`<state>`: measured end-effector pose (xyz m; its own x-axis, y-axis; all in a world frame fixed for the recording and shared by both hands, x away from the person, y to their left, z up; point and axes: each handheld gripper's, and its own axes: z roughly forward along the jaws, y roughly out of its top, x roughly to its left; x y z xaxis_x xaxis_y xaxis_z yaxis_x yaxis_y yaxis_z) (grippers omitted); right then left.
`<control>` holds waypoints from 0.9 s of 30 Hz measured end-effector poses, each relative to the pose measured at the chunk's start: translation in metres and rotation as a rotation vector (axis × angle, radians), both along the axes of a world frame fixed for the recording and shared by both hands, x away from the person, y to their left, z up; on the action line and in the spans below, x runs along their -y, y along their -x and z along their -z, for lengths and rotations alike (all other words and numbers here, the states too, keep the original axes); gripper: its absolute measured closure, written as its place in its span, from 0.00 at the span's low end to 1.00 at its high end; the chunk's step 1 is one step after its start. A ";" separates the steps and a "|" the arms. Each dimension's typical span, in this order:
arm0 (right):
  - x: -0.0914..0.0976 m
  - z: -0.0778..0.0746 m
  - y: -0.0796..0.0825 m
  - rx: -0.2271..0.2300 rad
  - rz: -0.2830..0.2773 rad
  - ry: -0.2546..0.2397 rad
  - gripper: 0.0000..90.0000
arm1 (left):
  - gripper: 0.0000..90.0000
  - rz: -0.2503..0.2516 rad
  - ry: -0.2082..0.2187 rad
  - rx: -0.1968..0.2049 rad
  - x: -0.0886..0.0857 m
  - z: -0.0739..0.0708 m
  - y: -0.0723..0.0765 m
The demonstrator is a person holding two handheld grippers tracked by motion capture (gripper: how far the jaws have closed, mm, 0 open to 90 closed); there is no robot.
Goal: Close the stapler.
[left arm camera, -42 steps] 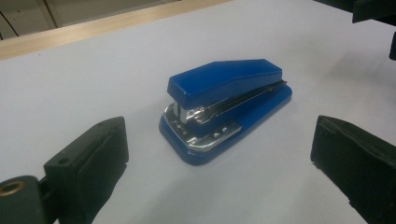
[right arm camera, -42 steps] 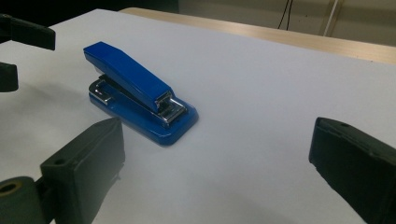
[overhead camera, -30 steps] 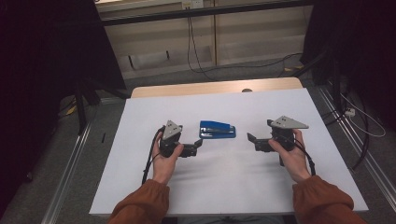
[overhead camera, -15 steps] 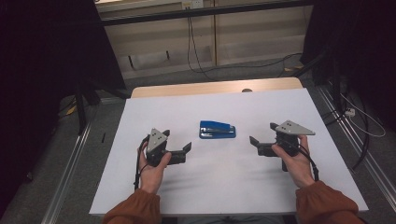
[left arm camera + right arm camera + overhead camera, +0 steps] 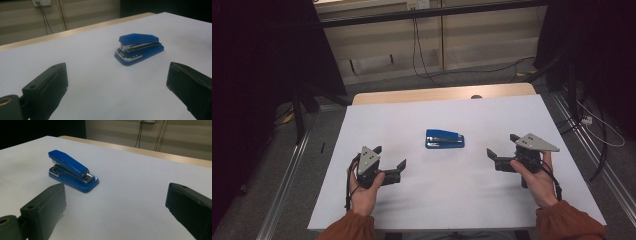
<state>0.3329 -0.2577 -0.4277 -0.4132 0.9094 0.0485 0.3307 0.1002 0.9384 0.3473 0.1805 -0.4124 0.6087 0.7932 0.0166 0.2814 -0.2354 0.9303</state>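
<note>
At the lower left of the high view the left gripper (image 5: 390, 165) sits low over the white table (image 5: 452, 200), its jaws spread wide and holding nothing. Just above the middle of the frame lies the blue stapler (image 5: 445, 139), flat on its base and well apart from both tools. At the lower right the right gripper (image 5: 502, 151) is likewise wide open and empty, its jaws pointing back toward the stapler. A grab from either side could go wrong: the stapler's sloped plastic top may let a jaw slide off, and a squeeze on top and base together would probably fire a staple or snap it shut, while a push from one jaw alone could skid it across the smooth sheet. In the left gripper view the stapler (image 5: 139, 48) shows its metal front. The staple channel is too dim to tell whether it is loaded. Both forearms are cut off by the bottom edge of the high view.
</note>
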 end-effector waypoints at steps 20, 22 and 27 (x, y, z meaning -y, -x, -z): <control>0.022 -0.001 0.032 0.001 0.048 -0.007 0.04 | 0.04 -0.069 0.024 -0.012 -0.032 -0.003 0.025; 0.023 -0.002 0.035 0.009 0.055 -0.005 0.04 | 0.04 -0.092 0.022 -0.014 -0.035 0.000 0.026; 0.031 0.002 0.042 0.005 0.089 0.000 0.04 | 0.04 -0.092 0.039 -0.033 -0.044 0.001 0.029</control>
